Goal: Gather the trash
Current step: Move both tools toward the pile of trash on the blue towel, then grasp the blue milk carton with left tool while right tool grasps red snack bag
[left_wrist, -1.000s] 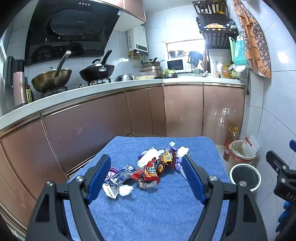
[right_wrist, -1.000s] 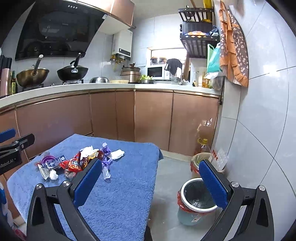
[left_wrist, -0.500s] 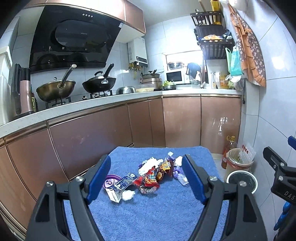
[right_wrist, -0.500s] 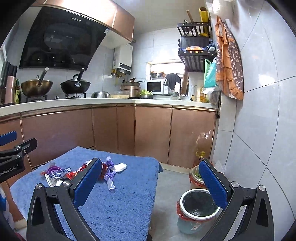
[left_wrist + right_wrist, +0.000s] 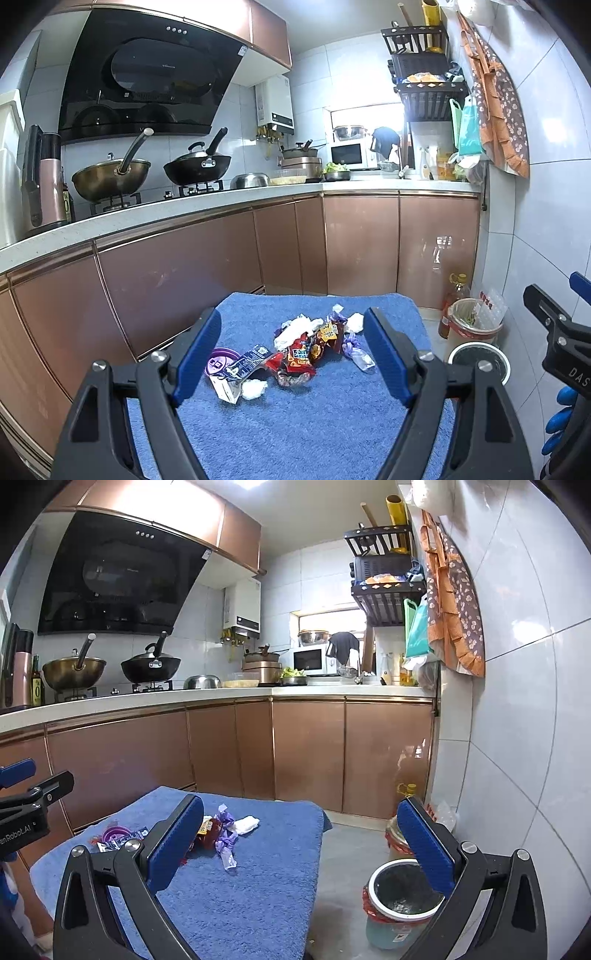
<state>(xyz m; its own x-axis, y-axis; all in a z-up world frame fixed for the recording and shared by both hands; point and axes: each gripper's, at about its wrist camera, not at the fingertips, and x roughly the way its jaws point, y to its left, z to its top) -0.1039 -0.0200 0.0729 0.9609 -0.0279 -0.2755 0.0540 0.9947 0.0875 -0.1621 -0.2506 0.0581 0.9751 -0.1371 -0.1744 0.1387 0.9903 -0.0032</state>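
A pile of trash (image 5: pixel 295 350) lies on a table covered with a blue towel (image 5: pixel 295 424): red snack wrappers, white crumpled tissues, a purple lid (image 5: pixel 221 362) and purple plastic (image 5: pixel 226 840). My left gripper (image 5: pixel 291 362) is open and empty, held back from and above the pile. My right gripper (image 5: pixel 301 843) is open and empty, to the right of the table. A bin (image 5: pixel 400 904) with a dark liner stands on the floor to the table's right; it also shows in the left wrist view (image 5: pixel 480 363).
Copper kitchen cabinets (image 5: pixel 221 258) run behind the table, with woks on the stove above. A second small bin (image 5: pixel 474 319) and an oil bottle (image 5: pixel 452 302) stand by the tiled right wall. Grey floor lies between table and bins.
Both grippers have tilted up and drawn back, so the trash pile and the bin sit lower and smaller in view. Both stay open and empty.
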